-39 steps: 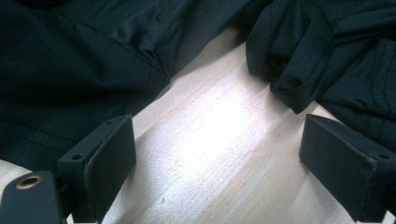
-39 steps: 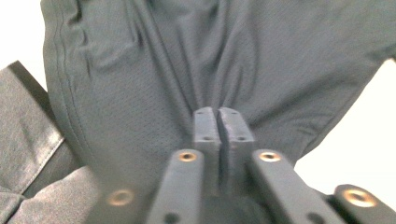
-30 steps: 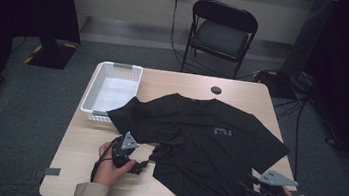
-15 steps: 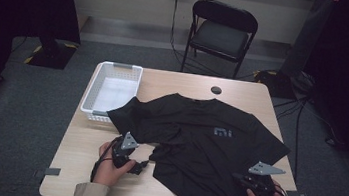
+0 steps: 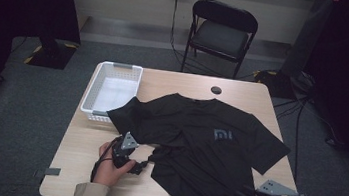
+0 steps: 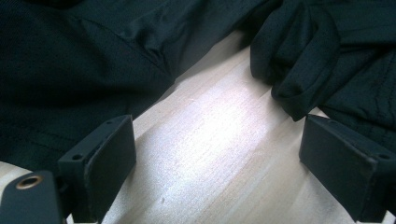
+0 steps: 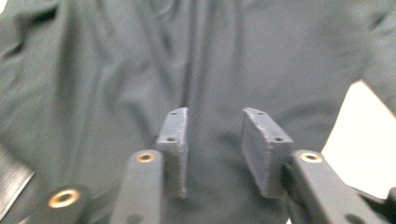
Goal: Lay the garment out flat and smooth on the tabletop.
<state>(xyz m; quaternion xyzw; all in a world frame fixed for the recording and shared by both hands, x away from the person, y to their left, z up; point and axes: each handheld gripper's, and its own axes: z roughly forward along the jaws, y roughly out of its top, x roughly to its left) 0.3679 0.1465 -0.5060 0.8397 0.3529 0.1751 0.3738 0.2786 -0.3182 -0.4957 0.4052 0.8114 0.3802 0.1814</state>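
A black T-shirt [image 5: 206, 147] with a small grey logo lies spread face up on the wooden table [image 5: 79, 162]. Its left side is bunched into folds [image 6: 299, 70]. My left gripper [image 5: 143, 166] rests on bare wood beside those folds, open wide [image 6: 215, 137], with nothing between its pads. My right gripper [image 5: 245, 195] is at the shirt's lower hem near the table's front right corner. Its jaws have just been opening and now stand apart [image 7: 215, 119] over the cloth, with no fabric pinched between them.
A white plastic basket [image 5: 90, 98] stands at the table's left, and the shirt's sleeve reaches its near corner. A small black round object [image 5: 216, 89] lies near the far edge. A folding chair [image 5: 220, 35] stands behind the table.
My right hand shifted left over the hem, then drew back toward the table's near edge. The left hand stayed put.
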